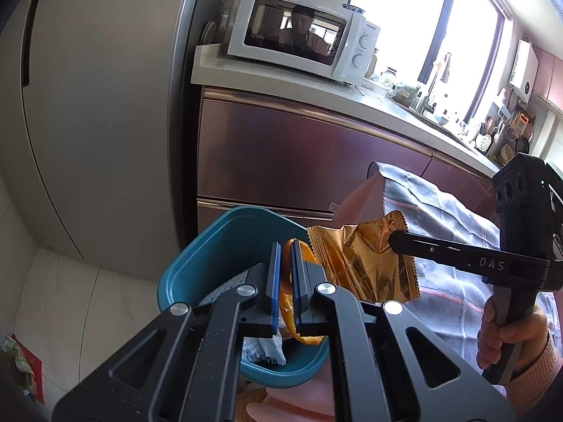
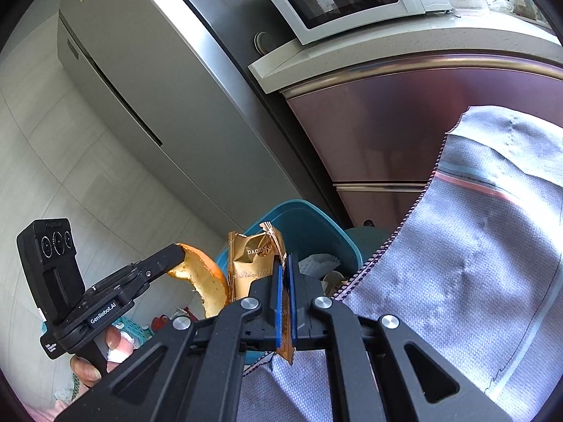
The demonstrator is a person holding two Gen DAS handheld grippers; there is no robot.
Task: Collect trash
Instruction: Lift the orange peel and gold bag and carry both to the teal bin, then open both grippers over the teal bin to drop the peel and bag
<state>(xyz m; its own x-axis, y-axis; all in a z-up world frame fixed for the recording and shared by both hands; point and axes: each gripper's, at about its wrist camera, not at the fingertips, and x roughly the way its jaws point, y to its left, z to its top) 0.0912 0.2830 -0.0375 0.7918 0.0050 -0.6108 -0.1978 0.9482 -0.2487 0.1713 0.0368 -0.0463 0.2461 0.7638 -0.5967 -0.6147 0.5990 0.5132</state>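
My left gripper (image 1: 285, 246) is shut on an orange peel (image 1: 285, 302), held over a teal trash bin (image 1: 225, 242). The peel shows in the right wrist view (image 2: 200, 277) at the tip of the left gripper (image 2: 177, 255). My right gripper (image 2: 284, 263) is shut on a gold foil wrapper (image 2: 251, 263), held above the bin (image 2: 309, 221). In the left wrist view the wrapper (image 1: 362, 260) hangs from the right gripper (image 1: 392, 241) beside the bin. White crumpled paper (image 1: 267, 350) lies inside the bin.
A grey checked cloth (image 2: 457, 263) covers the surface to the right of the bin. A grey fridge (image 1: 105, 105) stands on the left. Pink cabinets (image 1: 299, 147) carry a counter with a white microwave (image 1: 302, 31). Tiled floor (image 1: 70, 299) lies below.
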